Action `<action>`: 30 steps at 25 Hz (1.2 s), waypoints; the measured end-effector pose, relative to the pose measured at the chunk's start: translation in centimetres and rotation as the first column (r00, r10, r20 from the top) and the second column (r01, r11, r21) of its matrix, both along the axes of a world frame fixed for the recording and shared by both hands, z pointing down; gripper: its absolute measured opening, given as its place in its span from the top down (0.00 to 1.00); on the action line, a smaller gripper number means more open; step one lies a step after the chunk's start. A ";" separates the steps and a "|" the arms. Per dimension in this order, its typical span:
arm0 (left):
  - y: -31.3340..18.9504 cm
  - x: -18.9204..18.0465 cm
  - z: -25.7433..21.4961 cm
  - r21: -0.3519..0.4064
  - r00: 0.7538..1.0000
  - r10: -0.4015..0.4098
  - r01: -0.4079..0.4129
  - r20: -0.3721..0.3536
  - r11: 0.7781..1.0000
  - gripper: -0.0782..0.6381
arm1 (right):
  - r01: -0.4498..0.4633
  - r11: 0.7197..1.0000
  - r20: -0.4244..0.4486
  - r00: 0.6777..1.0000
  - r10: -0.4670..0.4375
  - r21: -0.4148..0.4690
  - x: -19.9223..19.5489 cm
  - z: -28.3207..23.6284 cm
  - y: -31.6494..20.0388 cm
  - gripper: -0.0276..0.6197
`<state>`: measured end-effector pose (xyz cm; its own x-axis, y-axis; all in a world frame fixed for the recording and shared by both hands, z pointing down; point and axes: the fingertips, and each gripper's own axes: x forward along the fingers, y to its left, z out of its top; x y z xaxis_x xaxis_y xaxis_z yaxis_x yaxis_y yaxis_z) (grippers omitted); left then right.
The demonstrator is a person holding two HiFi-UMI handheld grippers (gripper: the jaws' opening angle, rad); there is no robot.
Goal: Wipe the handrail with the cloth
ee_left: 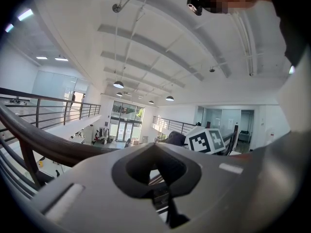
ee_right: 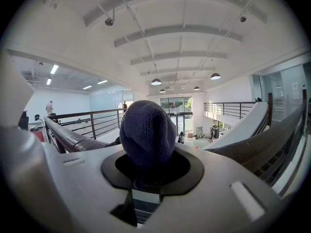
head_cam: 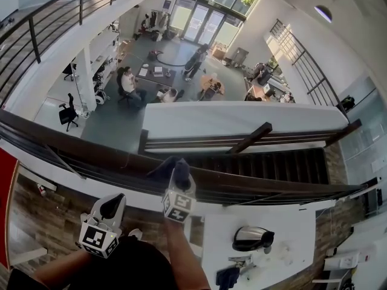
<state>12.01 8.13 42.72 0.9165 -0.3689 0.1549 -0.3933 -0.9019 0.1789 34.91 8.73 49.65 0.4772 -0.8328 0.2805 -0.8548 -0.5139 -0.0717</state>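
The dark brown wooden handrail [head_cam: 72,147] runs across the head view from left to right, above an open atrium. A dark blue knitted cloth [head_cam: 164,167] lies bunched on top of it, and my right gripper [head_cam: 180,173] is shut on the cloth, pressing it to the rail. In the right gripper view the cloth [ee_right: 147,130] bulges up out of the jaws, with the handrail [ee_right: 73,139] running off to the left. My left gripper [head_cam: 112,206] hangs shut and empty, nearer to me and below the rail. From the left gripper view, the handrail [ee_left: 48,147] curves past on the left.
Thin metal bars run under the rail. A dark staircase [head_cam: 272,165] descends beyond it on the right. A white table [head_cam: 284,222] at lower right carries a dark rounded object [head_cam: 253,237] and small tools. Wooden floor [head_cam: 48,216] lies at lower left beside a red panel [head_cam: 5,204].
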 end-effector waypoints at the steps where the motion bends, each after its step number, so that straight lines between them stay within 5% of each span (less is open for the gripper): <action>1: 0.0 0.0 0.0 0.000 1.000 0.002 -0.002 0.001 1.000 0.89 | -0.001 1.000 0.000 1.000 0.001 0.001 0.0 0.0 0.1 0.81; 14: 0.3 0.0 0.6 -0.022 1.000 0.021 -0.020 0.013 1.000 0.89 | -0.023 1.000 -0.056 0.998 0.022 -0.014 1.7 0.0 1.7 0.81; 23: -0.1 -1.3 0.8 -0.035 0.999 -0.005 0.006 0.043 0.999 0.89 | -0.072 0.997 0.015 0.997 0.072 0.030 1.4 -0.7 2.2 0.81; 30: 0.3 -2.6 1.0 -0.050 0.999 -0.040 0.041 0.031 0.998 0.89 | 0.015 0.995 0.038 0.999 -0.019 0.095 -1.9 -2.9 -0.1 0.81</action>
<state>9.37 8.44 43.68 0.8957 -0.3967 0.2009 -0.4351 -0.8752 0.2113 33.05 8.61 46.71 0.4529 -0.8644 0.2183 -0.8590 -0.4886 -0.1530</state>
